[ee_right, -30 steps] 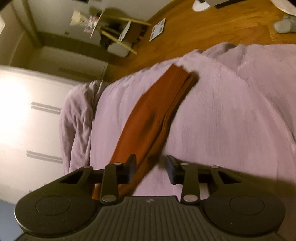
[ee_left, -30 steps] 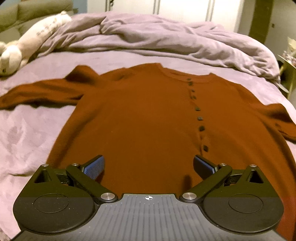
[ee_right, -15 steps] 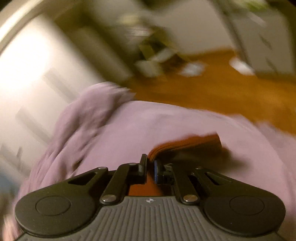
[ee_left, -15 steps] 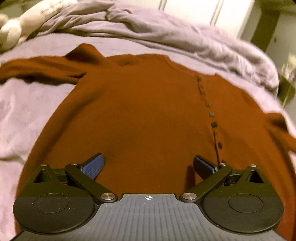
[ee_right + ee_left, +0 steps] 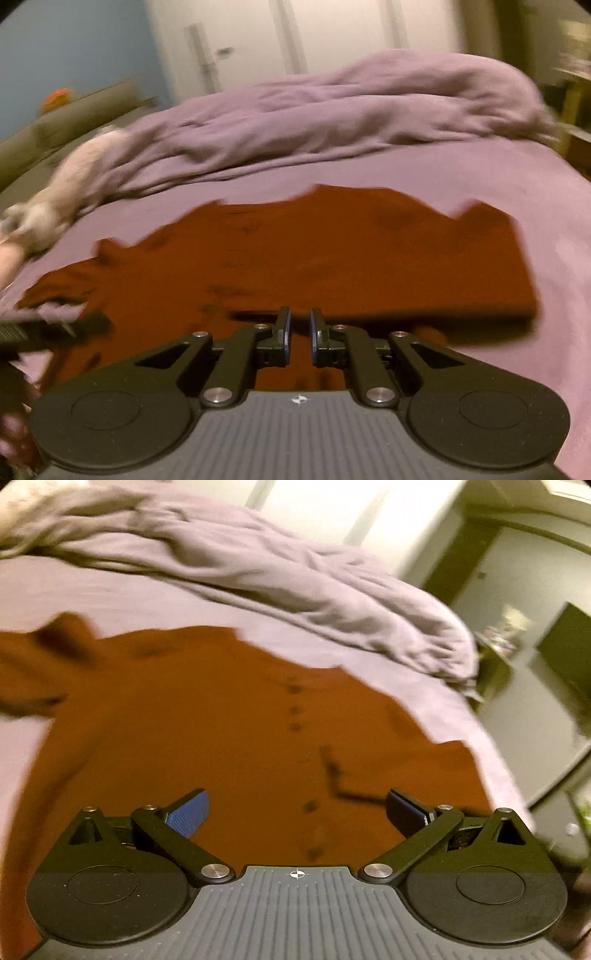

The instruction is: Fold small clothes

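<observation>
Nearest, the left gripper (image 5: 295,808) is held spread wide over the near part of the sweater (image 5: 221,738), with nothing between its pads. The right gripper (image 5: 299,328) is seen with only a narrow slit between its pads; its jaws have just been opening, and no cloth is pinched in the slit, so the garment is judged to be released. The sweater is spread front-up on the sheet (image 5: 55,590) of a bed, hem near, collar far. A row of buttons (image 5: 295,709) is seen running up its front. On the right, a sleeve (image 5: 443,288) has been laid across the body, and a straight folded edge is formed there. On the left, the other sleeve (image 5: 29,679) is stretched outward, not yet folded. The knit is judged to be light, soft and limp: it will sag and stretch when lifted, and no shape will be kept unless it is laid down flat. It is not fragile, though the buttons could be snagged. Hold is best taken at an edge, where only the wanted layers are caught: the left cuff or shoulder seam for the next fold, then the hem corners. Farthest, a rumpled duvet (image 5: 258,572) is heaped, apart from the sweater.
</observation>
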`<state>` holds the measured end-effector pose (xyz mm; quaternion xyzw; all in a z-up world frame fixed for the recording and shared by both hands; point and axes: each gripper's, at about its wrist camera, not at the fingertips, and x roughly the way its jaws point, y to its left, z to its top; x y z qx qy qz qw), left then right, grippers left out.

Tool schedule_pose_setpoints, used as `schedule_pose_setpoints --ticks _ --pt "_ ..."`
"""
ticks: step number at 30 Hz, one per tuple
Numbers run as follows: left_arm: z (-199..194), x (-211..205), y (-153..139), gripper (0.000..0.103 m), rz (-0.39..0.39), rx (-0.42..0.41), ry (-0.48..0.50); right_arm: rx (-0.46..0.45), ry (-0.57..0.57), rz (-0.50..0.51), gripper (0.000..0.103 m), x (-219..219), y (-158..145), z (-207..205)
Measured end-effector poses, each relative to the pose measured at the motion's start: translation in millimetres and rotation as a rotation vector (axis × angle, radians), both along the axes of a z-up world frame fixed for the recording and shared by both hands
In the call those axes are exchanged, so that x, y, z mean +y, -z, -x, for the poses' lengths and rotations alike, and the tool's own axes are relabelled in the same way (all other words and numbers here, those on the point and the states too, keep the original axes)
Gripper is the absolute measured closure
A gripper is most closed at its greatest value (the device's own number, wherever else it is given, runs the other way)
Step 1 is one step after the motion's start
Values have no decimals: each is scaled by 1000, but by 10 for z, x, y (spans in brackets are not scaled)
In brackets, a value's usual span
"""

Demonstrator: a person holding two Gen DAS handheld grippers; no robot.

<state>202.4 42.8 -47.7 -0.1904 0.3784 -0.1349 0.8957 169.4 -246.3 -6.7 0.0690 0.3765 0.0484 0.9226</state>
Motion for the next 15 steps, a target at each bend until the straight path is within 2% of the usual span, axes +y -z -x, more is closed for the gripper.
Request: schedule_pose_setpoints --ticks 2,3,5,7,10,11,14,15 --pt "-223 -118 27 0 57 6 31 -43 99 173 84 -87 50 103" --pt "-360 -196 68 0 86 22 52 -51 125 228 79 -122 82 67" --pt "-596 -373 171 0 136 65 84 -41 159 314 78 -211 156 95" --pt "-785 -503 283 0 151 109 107 -22 165 340 78 -280 248 86" --pt "-1006 -651 448 1 129 169 101 -3 173 360 77 -371 359 13" --pt "-1040 -666 494 2 150 182 113 -5 177 370 76 -382 388 -30" --pt "-1097 -688 576 3 187 206 124 -12 190 377 65 -469 466 -25" --pt "-1118 -709 589 9 177 197 132 -13 192 375 64 -471 493 -32"
